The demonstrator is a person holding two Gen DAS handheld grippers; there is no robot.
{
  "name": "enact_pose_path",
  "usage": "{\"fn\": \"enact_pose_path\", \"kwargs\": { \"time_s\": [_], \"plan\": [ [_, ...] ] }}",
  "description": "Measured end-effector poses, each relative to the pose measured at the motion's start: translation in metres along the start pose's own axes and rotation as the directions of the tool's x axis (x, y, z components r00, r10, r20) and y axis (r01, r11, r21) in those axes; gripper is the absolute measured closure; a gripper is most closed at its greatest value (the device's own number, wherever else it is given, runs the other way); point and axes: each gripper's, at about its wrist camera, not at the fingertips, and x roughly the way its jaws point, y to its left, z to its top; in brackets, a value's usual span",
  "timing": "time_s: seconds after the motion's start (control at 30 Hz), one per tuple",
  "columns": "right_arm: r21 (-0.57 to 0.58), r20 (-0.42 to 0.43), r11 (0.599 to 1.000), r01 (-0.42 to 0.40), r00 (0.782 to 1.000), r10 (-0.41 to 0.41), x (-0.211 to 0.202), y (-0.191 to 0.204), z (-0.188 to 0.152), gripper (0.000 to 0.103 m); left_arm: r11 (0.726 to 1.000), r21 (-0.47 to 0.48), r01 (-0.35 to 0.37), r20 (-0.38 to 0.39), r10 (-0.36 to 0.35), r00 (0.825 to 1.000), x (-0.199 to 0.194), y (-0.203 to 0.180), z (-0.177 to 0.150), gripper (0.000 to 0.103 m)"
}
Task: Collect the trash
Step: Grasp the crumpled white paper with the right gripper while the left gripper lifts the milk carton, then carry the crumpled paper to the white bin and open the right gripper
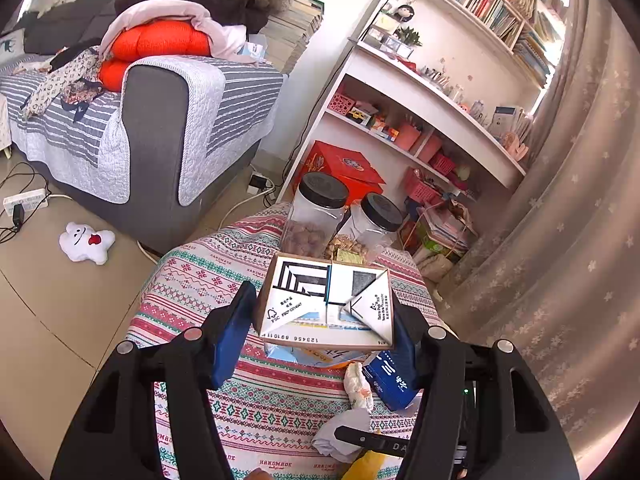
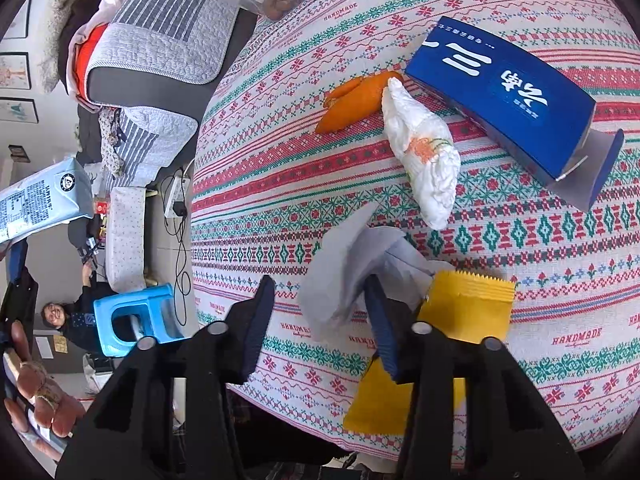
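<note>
My left gripper (image 1: 324,332) is shut on a drink carton (image 1: 326,300), held above the table with its folded bottom facing the camera. The same carton (image 2: 44,196) shows at the left edge of the right wrist view. My right gripper (image 2: 320,304) points down at the patterned tablecloth (image 2: 520,240), open, with a crumpled grey tissue (image 2: 340,280) between its fingers. The tissue leans on the right pad; the left pad is clear of it. A yellow wrapper (image 2: 468,304) lies under the right finger. Beyond lie a white floral tissue (image 2: 424,152), orange peel (image 2: 356,100) and a blue box (image 2: 508,96).
Two black-lidded jars (image 1: 320,208) stand with snack bags at the table's far edge. A sofa (image 1: 160,132) and a white bookshelf (image 1: 420,92) stand behind. Left of the table are a blue stool (image 2: 136,316), a power strip (image 2: 176,196) and a person (image 2: 56,312).
</note>
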Motion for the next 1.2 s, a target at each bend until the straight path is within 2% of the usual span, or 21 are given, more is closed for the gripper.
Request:
{"fn": "enact_pose_path", "kwargs": {
  "time_s": [0.07, 0.23, 0.4, 0.53, 0.63, 0.7, 0.83, 0.97, 1.07, 1.2],
  "plan": [
    [-0.011, 0.012, 1.0, -0.015, 1.0, 0.015, 0.004, 0.004, 0.004, 0.082, 1.0, 0.003, -0.005, -0.003, 0.005, 1.0, 0.0, 0.002, 0.0, 0.043],
    [-0.059, 0.081, 0.998, -0.007, 0.997, 0.011, -0.002, 0.015, 0.015, 0.083, 1.0, -0.008, -0.02, -0.003, 0.02, 1.0, 0.002, 0.008, 0.001, 0.043],
    [-0.069, 0.151, 0.997, -0.039, 0.987, 0.049, -0.025, 0.016, 0.024, 0.083, 1.0, -0.018, -0.024, 0.005, 0.024, 1.0, 0.002, 0.009, 0.003, 0.043],
    [-0.077, 0.233, 0.996, -0.05, 0.97, 0.066, -0.052, 0.016, 0.03, 0.083, 1.0, -0.015, -0.017, 0.009, 0.017, 1.0, 0.003, 0.004, 0.004, 0.043],
    [-0.076, 0.317, 0.996, -0.039, 0.946, 0.061, -0.08, 0.01, 0.034, 0.083, 1.0, -0.014, -0.011, 0.011, 0.011, 1.0, 0.005, 0.001, 0.003, 0.043],
    [-0.069, 0.385, 0.997, -0.02, 0.922, 0.046, -0.103, 0.002, 0.035, 0.083, 1.0, -0.011, -0.004, 0.011, 0.004, 1.0, 0.006, -0.002, 0.003, 0.043],
    [-0.021, 0.529, 0.999, 0.046, 0.848, -0.028, -0.152, -0.021, 0.036, 0.083, 1.0, -0.012, 0.006, 0.012, -0.006, 1.0, 0.009, -0.009, 0.002, 0.043],
    [0.062, 0.646, 0.989, 0.131, 0.75, -0.139, -0.201, -0.052, 0.031, 0.083, 1.0, -0.005, 0.013, 0.006, -0.013, 1.0, 0.014, -0.017, -0.001, 0.043],
    [0.139, 0.699, 0.971, 0.193, 0.675, -0.234, -0.232, -0.076, 0.025, 0.083, 1.0, 0.002, 0.02, -0.003, -0.02, 1.0, 0.019, -0.025, -0.003, 0.043],
    [0.243, 0.717, 0.933, 0.265, 0.599, -0.356, -0.263, -0.111, 0.014, 0.083, 0.999, 0.014, 0.031, -0.017, -0.031, 0.999, 0.027, -0.036, -0.008, 0.043]
  ]
}}
